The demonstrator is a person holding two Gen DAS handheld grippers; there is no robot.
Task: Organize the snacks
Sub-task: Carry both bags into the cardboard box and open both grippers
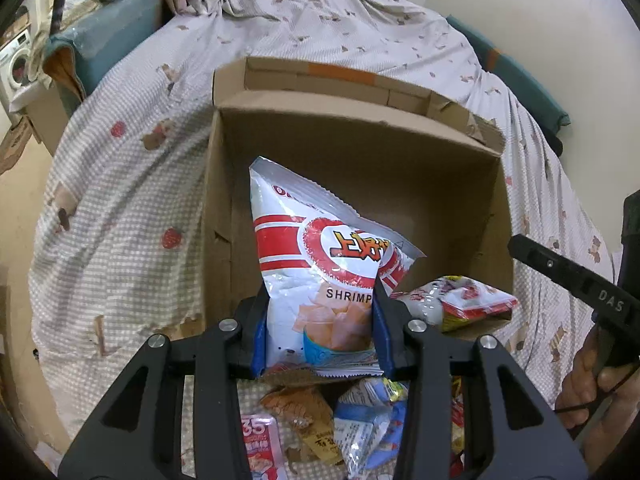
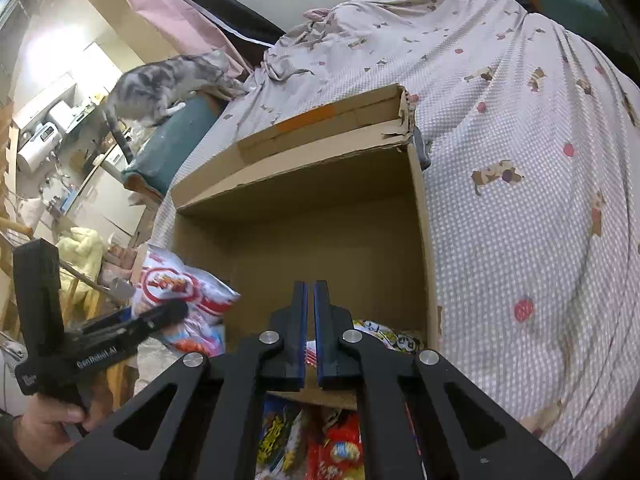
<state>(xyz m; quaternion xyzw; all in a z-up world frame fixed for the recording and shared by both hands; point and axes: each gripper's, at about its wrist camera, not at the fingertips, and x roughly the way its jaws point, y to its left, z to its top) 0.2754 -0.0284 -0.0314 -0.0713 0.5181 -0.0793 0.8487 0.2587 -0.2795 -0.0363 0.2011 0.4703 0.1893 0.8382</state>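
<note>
Bed w/ checked sheet fills most of both views. Open box sits on it, center. Cat at 10 o'clock in right cam, on teal cushion. Left gripper clamped on shrimp bag, held upright over box's near edge. Small snack lies in box at 4 o'clock. Right gripper nearly together, nothing between, just over box's near wall. Loose packs at 6 o'clock.

Grey tabby cat on teal cushion; patterned bedsheet; washing machine.
</note>
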